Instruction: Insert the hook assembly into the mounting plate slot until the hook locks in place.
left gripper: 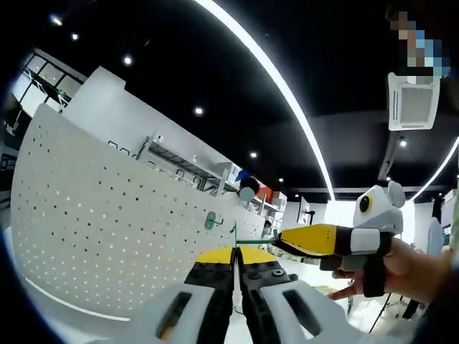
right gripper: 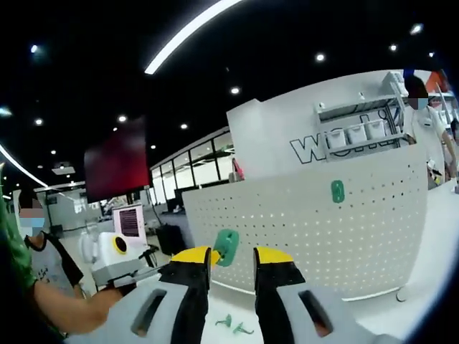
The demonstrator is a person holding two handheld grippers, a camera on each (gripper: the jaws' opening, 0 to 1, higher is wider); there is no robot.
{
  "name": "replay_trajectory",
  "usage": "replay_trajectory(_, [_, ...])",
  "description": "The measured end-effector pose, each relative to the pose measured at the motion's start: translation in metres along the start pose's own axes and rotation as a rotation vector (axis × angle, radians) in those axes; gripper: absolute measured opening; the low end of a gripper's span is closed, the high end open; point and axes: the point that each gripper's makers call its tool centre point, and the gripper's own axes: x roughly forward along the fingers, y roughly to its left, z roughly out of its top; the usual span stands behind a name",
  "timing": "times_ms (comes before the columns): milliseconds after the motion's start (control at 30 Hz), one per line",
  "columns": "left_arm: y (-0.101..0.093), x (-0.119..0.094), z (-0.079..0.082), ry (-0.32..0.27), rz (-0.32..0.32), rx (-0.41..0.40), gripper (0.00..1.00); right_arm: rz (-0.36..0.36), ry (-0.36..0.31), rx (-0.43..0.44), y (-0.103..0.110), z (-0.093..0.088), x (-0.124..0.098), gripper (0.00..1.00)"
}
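While a white pegboard (left gripper: 107,236) is standing ahead of both grippers, the task is looking partly done. One green hook (right gripper: 337,190) is already hanging on the board; seen from the left gripper view, it (left gripper: 210,221) is sitting near the board's right end.

The left gripper (left gripper: 235,261) is pressing its jaws together on what looks like a thin green piece (left gripper: 234,231) rising between the tips; exactly what it is cannot be told.

In that same view, the right gripper (left gripper: 283,241) is reaching in from the right, held by a hand (left gripper: 401,269).

In the right gripper view, the right gripper (right gripper: 234,259) is keeping its jaws apart, with a green hook piece (right gripper: 226,246) resting against the left jaw's tip; whether it is truly gripped cannot be told. More green pieces (right gripper: 234,326) are lying on the surface below.

Inserting and locking this hook is seemingly still to come.
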Motion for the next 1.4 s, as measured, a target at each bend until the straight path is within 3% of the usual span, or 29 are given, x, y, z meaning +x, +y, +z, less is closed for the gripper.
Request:
replay_trajectory(767, [-0.017,0.000,0.012,-0.029,-0.004,0.075,0.02,0.006,-0.017,0.102,0.009,0.004,0.013,0.11])
replay_trajectory(1400, [-0.019,0.000,0.013,-0.033,-0.001,0.111,0.02,0.006,-0.016,0.099,0.009,0.004,0.015,0.06])
